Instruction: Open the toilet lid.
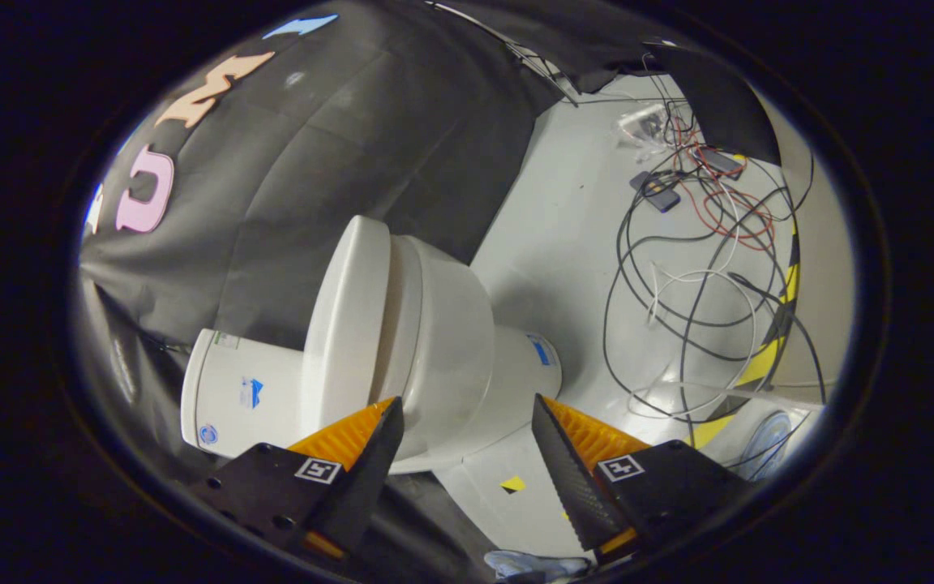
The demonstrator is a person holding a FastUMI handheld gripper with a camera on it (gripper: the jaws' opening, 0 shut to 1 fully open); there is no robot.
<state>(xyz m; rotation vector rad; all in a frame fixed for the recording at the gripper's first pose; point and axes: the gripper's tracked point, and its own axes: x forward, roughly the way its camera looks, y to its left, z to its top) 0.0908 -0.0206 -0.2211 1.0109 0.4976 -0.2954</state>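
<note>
With nothing held between its two fingers, gripper (463,434) stood wide open, jaws well apart, fingertips clear of any contact as far as could be told. Just ahead of the fingers, glossy white ceramic toilet (451,349), seen rotated onto its side by the camera's roll. Smooth white toilet lid (345,324) lay shut against the seat, close beyond the left fingertip, with the white cistern (232,397) behind it against the draped black cloth booth wall (337,138). Bowl and pedestal sat in the gap between the two fingertips. Pale grey floor (564,235) spread beyond the right finger, strewn with a loose tangle of black, white and red cables (702,268). Yellow-and-black striped hazard tape (767,357) ran along the floor past the cables, and a small yellow marker (513,484) lay on the floor near the right finger.
</note>
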